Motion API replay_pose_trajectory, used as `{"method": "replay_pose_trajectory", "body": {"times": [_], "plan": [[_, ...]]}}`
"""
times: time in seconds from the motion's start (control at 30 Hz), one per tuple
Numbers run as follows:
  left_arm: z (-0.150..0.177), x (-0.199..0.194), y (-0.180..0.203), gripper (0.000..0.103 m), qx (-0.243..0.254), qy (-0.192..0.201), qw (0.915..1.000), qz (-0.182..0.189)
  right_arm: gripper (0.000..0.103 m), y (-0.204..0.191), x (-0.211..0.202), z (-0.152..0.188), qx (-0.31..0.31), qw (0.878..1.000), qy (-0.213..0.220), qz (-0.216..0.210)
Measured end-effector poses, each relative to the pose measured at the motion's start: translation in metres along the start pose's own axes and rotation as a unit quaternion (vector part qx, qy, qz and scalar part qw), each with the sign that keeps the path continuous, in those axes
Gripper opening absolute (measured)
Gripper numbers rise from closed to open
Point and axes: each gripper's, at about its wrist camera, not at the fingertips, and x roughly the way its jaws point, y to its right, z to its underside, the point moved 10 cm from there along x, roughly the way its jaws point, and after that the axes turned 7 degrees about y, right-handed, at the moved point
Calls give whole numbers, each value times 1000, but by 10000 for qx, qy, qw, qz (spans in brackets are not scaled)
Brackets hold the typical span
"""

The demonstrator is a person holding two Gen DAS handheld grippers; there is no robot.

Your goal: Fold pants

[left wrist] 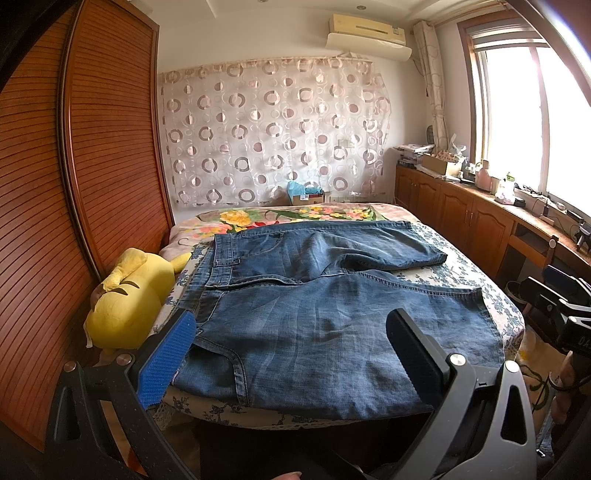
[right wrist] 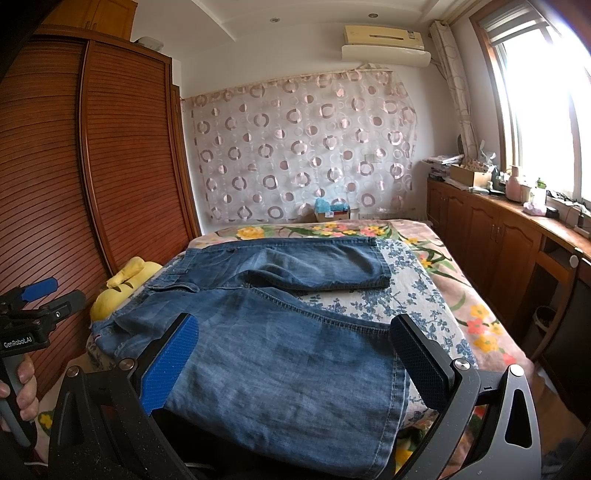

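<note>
The pants point(left wrist: 325, 314) are faded blue denim, matt and creased. Beneath them, the bedspread point(right wrist: 417, 295) is printed cloth. Left of the pants, a plush toy point(left wrist: 125, 310) and a glossy slatted wooden wardrobe point(left wrist: 103, 147).

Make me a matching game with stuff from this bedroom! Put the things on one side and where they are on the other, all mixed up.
Things:
1. jeans
2. yellow plush toy
3. air conditioner
4. pink bottle

Places:
A. high on the wall, above the curtain
B. on the wooden counter by the window
C. spread flat on the bed
D. squeezed between the bed and the wardrobe

Right pairs: 1-C, 2-D, 3-A, 4-B
</note>
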Motion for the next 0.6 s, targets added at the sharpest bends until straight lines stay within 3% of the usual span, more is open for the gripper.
{"method": "replay_pose_trajectory", "body": {"times": [0.6], "plan": [[-8, -7, 2, 103, -6, 9, 10000, 1, 103, -1, 0, 0, -9, 10000, 6, -13]]}}
